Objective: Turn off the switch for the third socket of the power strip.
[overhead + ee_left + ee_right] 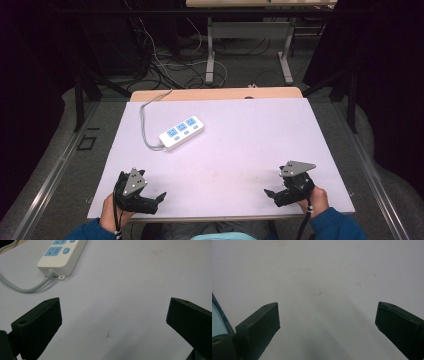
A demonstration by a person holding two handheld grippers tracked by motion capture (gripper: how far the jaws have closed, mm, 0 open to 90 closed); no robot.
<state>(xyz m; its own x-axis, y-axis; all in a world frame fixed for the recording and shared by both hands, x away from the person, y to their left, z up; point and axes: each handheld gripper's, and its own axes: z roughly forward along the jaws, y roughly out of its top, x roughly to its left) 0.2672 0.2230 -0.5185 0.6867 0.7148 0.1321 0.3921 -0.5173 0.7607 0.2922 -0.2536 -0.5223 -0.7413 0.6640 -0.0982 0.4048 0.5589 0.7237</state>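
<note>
Grippers first: left gripper low at the near-left corner of the table, held by the person's left hand, grey three-cornered plate on top, jaws pointing inward toward the table middle. In the left gripper view its two black jaws stand wide apart, nothing between them, bare white tabletop under the gap with one small dark speck. Right gripper at the near-right corner, held by the right hand, grey plate on top, cable trailing down toward the blue sleeve, jaws pointing inward toward the left one. In the right gripper view jaws likewise spread wide, released, holding nothing; white surface with faint stains and a small dark mark beneath. The two grippers are well apart, one on each side of the person, both near the front edge. Power strip lies flat on the table's left half, farther back than the left gripper, well apart from it, set diagonally; white body, three blue socket faces with small blue switches beside them. In the left gripper view the strip sits at top left, its cable end and a small mounting tab facing the camera. Grey cord leaves the strip's near-left end, curves back along the table and runs off the far edge. Beyond the table: dark floor with loose cables and the legs of a second table.
</note>
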